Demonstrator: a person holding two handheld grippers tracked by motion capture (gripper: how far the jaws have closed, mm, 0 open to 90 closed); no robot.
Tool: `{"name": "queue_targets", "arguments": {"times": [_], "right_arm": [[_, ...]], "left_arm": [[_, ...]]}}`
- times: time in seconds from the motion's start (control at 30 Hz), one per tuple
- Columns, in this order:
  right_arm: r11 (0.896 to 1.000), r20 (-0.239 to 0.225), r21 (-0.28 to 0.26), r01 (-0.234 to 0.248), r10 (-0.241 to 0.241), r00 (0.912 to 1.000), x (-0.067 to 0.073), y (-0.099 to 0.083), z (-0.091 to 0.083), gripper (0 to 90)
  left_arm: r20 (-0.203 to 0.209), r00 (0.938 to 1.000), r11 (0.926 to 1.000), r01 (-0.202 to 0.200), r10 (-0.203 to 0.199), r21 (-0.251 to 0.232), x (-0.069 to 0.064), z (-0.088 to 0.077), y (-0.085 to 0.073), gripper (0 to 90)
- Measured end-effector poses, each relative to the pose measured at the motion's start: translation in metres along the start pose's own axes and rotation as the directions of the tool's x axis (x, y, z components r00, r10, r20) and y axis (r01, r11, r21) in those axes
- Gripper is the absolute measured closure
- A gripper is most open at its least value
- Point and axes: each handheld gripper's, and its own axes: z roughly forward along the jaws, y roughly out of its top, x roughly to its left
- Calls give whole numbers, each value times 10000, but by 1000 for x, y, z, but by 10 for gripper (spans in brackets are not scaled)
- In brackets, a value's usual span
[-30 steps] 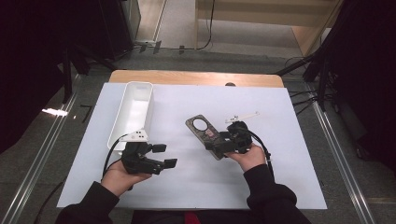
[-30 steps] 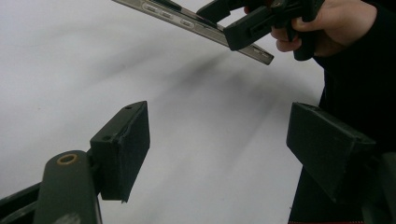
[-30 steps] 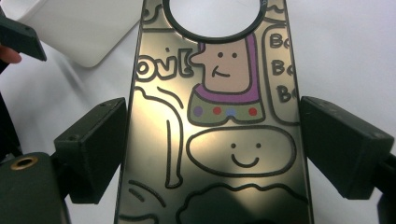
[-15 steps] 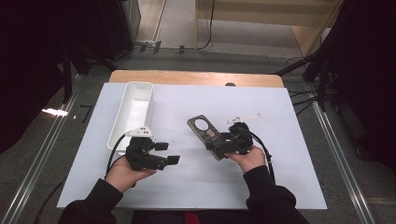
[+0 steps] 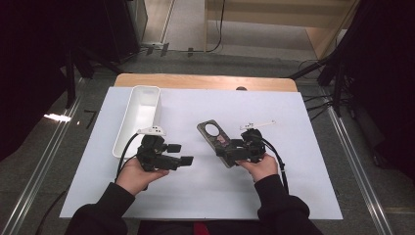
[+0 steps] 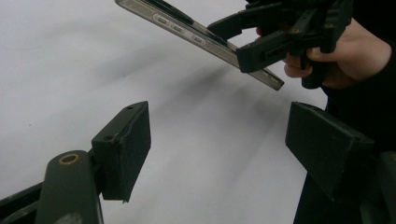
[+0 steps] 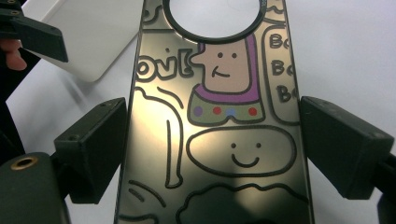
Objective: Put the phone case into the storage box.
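A phone (image 5: 214,132) in a dark case printed with cartoon figures and a round camera ring is held tilted above the white sheet. My right gripper (image 5: 229,149) is shut on its lower part, pads pressing both long edges (image 7: 212,144). In the left gripper view the phone (image 6: 187,30) shows its side buttons, with the right gripper (image 6: 261,35) clamped on it. My left gripper (image 5: 181,153) stands open a short way left of the phone, pointing toward it. Nothing lies between its pads (image 6: 224,140), just white sheet.
A long white tray (image 5: 139,117) stands at the left rear of the sheet, close behind the left hand. A thin white strip (image 5: 258,124) lies just behind the right gripper. The white sheet (image 5: 293,171) covers a wooden table (image 5: 205,81).
The left hand has carried its open gripper a little to the right, toward the phone, and slightly up. The right gripper and the phone have stayed put.
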Motion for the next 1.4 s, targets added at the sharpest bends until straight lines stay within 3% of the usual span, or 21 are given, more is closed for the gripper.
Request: {"name": "queue_targets", "arguments": {"times": [0.47, 0.8, 1.1, 1.4], "right_arm": [[9991, -27, -233, -366, 365, 9993, 0, -4, 3, 106], [9979, -11, -370, -525, 524, 9986, 0, -5, 8, 107], [9978, 40, -389, -544, 546, 9985, 3, -7, 12, 107], [9936, 2, -613, -952, 954, 9954, 2, -8, 12, 108]], "left_arm": [[-498, 9986, 9998, 181, -181, -7, 1, 11, 14, 251], [-708, 9938, 9963, 854, -858, -96, 4, 19, 26, 269], [-845, 9920, 9954, 924, -942, -239, 8, 27, 33, 269], [-950, 9850, 9895, 1430, -1442, -190, 13, 31, 40, 269]]}}
